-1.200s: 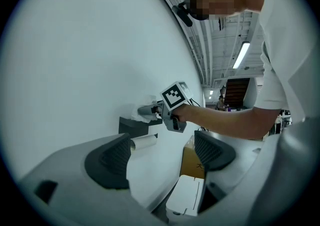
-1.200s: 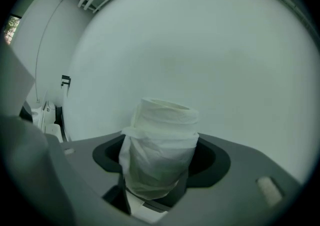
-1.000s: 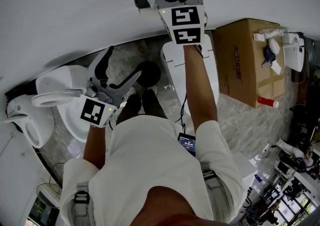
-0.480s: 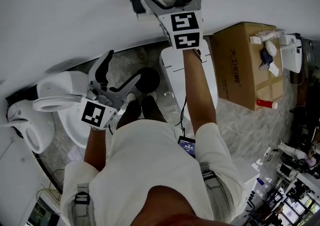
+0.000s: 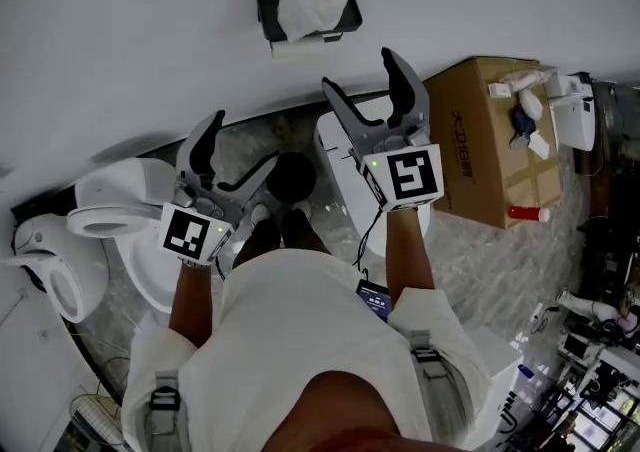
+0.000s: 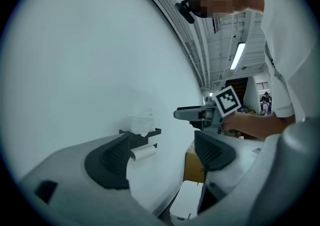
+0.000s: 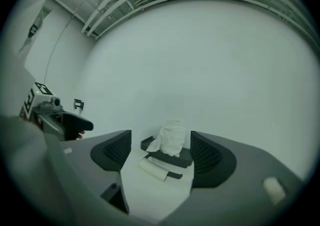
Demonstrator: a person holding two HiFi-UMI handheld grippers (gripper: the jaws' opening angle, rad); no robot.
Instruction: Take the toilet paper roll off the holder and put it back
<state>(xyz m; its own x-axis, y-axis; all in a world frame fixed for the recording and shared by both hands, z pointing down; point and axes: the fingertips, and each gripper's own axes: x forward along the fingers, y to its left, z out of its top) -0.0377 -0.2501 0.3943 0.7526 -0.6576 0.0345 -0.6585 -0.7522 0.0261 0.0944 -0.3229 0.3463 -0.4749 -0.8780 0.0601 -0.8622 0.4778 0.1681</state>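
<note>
The white toilet paper roll (image 5: 315,2) stands upright on top of the black wall holder (image 5: 268,12), free of both grippers. A thin white tube (image 5: 295,48) hangs on the bar under it. My right gripper (image 5: 358,70) is below the holder and away from the wall, its jaws closing with nothing between them. In the right gripper view the roll (image 7: 172,137) and holder (image 7: 172,159) lie ahead, beyond the gripper (image 7: 161,155). My left gripper (image 5: 245,137) hovers open and empty lower left. From the left gripper (image 6: 162,155) view, the roll (image 6: 142,122) sits far off.
A white toilet (image 5: 110,210) stands at the left against the wall. A white lidded bin (image 5: 345,145) sits below the holder, and a cardboard box (image 5: 490,135) with bottles on it is at the right. Cluttered shelves fill the lower right.
The right gripper let go of the roll, leaving it on the holder, and drew back down from the wall. The left gripper barely moved.
</note>
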